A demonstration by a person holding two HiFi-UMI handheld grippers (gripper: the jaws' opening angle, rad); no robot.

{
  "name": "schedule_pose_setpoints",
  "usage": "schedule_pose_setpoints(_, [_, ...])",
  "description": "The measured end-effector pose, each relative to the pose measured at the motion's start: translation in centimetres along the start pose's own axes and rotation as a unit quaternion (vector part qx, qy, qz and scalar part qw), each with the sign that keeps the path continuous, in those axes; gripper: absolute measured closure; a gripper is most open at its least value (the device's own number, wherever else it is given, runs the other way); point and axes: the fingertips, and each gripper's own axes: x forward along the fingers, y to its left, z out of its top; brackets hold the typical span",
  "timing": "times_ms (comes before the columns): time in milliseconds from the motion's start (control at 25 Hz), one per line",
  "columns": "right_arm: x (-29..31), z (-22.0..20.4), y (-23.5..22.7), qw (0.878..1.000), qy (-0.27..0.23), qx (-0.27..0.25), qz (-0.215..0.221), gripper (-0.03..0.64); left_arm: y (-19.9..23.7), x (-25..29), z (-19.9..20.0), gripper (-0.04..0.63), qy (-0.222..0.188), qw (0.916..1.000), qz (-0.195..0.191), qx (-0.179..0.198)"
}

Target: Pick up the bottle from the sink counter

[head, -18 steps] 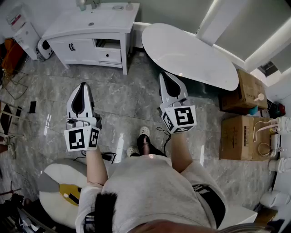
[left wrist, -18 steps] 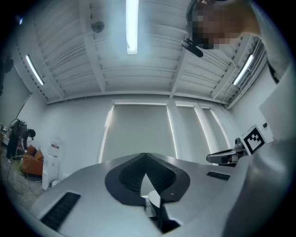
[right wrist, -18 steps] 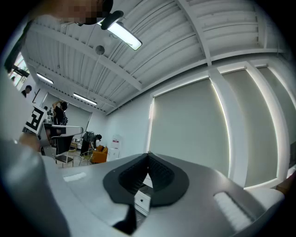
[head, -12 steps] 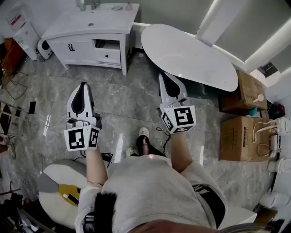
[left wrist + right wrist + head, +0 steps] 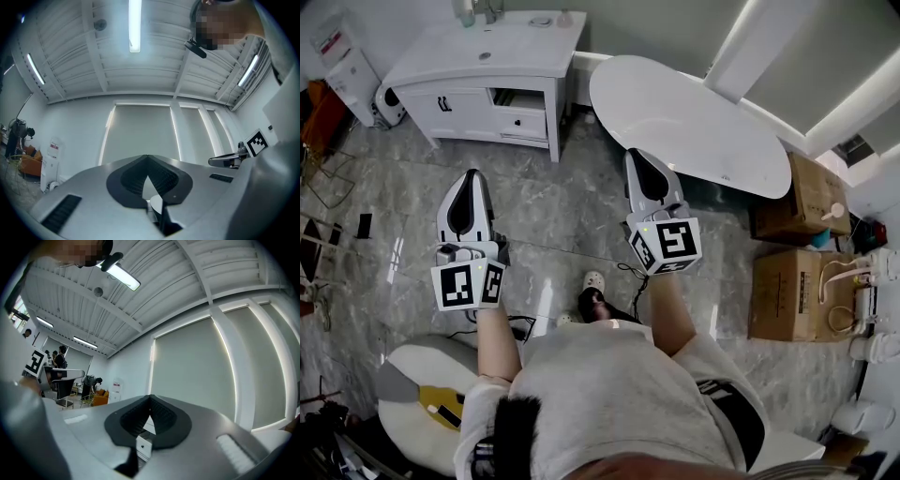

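Note:
The white sink counter [image 5: 520,47] stands at the far top left of the head view, with a pale greenish bottle [image 5: 467,10] at its back edge beside the faucet [image 5: 492,9]. Both grippers hover over the marble floor, well short of the counter. My left gripper [image 5: 472,176] is shut and holds nothing, and its tips meet in the left gripper view [image 5: 146,157]. My right gripper [image 5: 636,154] is also shut and empty, its tips together in the right gripper view [image 5: 150,397]. Both gripper views point up at the ceiling and wall.
A white oval bathtub [image 5: 694,117] lies to the right of the counter. Cardboard boxes [image 5: 787,291] stand at the right. A white appliance [image 5: 342,52] sits at the far left, with cables on the floor. A round white seat [image 5: 417,389] is behind my left arm.
The counter and tub have slid slightly up in the head view, and the right gripper has edged up with them. Both grippers stay shut.

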Motion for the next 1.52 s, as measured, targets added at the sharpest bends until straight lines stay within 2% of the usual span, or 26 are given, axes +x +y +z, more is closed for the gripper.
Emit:
schedule_pose_setpoints(760, [9.7, -1.4, -8.3, 0.999, -0.011, 0.003, 0.033, 0.606, -0.6, 12.0, -2.3, 0.589, -0.017, 0.9997, 0.018, 0.009])
schedule_pose_setpoints(1160, [12.0, -1.6, -11.5, 0.999, -0.022, 0.005, 0.037, 0.606, -2.0, 15.3, -2.9, 0.589, -0.024, 0.9993, 0.025, 0.016])
schedule_pose_setpoints(1520, [14.7, -3.1, -12.7, 0.999, -0.014, 0.014, 0.032, 0.606, -0.7, 18.5, -4.1, 0.589, -0.024, 0.9994, 0.02, 0.014])
